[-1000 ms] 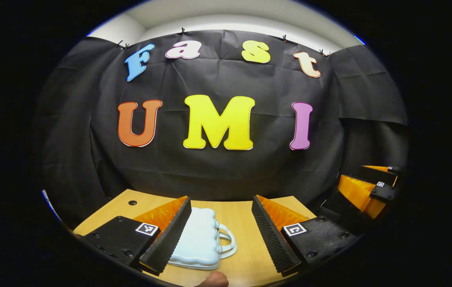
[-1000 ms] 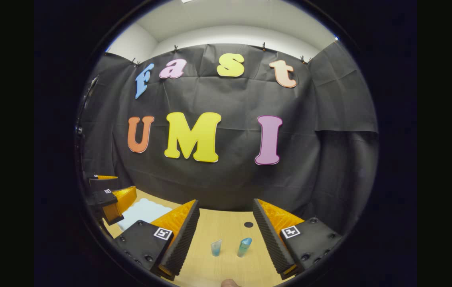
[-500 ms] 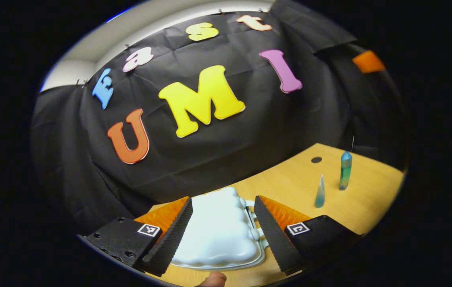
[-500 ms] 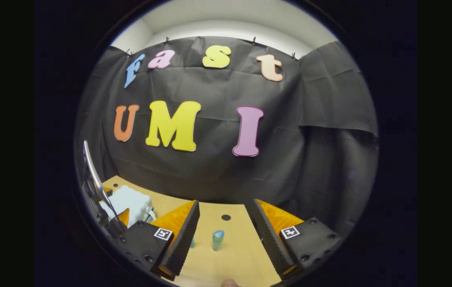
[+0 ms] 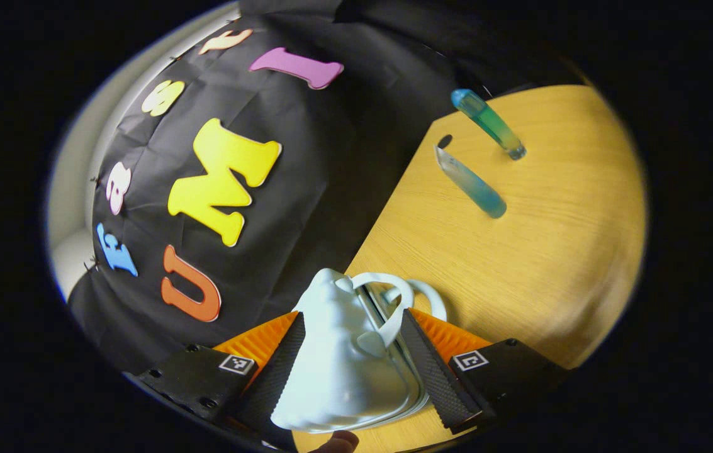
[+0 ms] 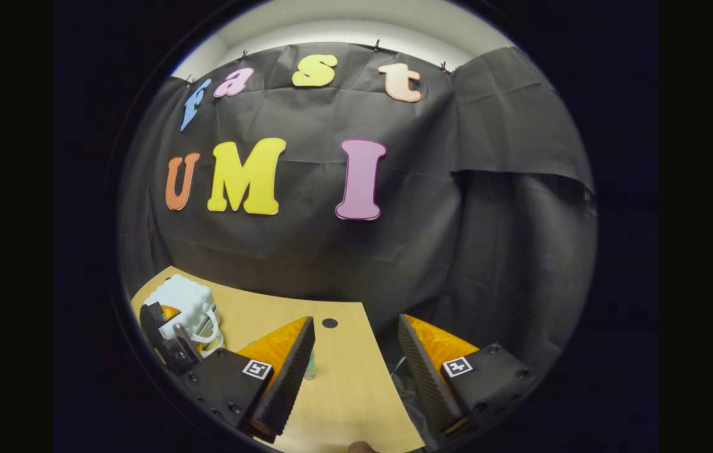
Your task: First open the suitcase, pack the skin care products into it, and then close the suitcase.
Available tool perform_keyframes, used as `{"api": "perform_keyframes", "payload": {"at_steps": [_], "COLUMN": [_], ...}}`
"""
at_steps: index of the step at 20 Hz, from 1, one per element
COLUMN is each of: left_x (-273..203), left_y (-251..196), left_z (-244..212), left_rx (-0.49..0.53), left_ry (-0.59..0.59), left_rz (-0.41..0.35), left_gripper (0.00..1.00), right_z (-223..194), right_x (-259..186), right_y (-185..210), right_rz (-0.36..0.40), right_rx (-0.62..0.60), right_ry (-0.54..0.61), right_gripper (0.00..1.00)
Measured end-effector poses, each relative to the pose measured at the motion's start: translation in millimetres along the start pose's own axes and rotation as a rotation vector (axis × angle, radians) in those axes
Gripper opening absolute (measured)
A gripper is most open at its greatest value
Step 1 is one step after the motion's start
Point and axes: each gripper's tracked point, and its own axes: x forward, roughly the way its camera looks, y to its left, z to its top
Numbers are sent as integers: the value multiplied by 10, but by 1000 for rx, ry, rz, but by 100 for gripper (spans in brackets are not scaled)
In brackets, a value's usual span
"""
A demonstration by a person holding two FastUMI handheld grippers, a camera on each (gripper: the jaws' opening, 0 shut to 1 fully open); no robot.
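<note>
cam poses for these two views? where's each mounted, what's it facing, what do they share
Left gripper view: rides the left tool, rolled hard sideways; faces the white suitcase between its fingers, the table and two skincare tubes; a fingertip at bottom.
Right gripper view: rides the right tool, level; faces the booth wall and table edge, fingers apart.
Shared: suitcase, table, wall; the right gripper view also catches the left tool.

Smooth, glossy pale plastic suitcase [image 5: 343, 371]; matt wood-grain table [image 5: 538, 251]; two translucent plastic tubes [image 5: 471, 180].
</note>
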Motion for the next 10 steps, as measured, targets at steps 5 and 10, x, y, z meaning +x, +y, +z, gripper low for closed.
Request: {"api": "perform_keyframes", "payload": {"at_steps": [5, 10], "left_x": [252, 440], "left_y": [-278, -316], "left_z": [-120, -149], "left_rx": [158, 247], "left_ry": [106, 161], "left_rz": [-12, 2], "left_gripper": [97, 90], "right_z": [-126, -434], "right_x": [238, 480], "right_y": [-131, -260], "right_rz": [50, 93], "right_rx": [22, 27], "right_ry": [28, 99], "right_gripper": [80, 80]}}
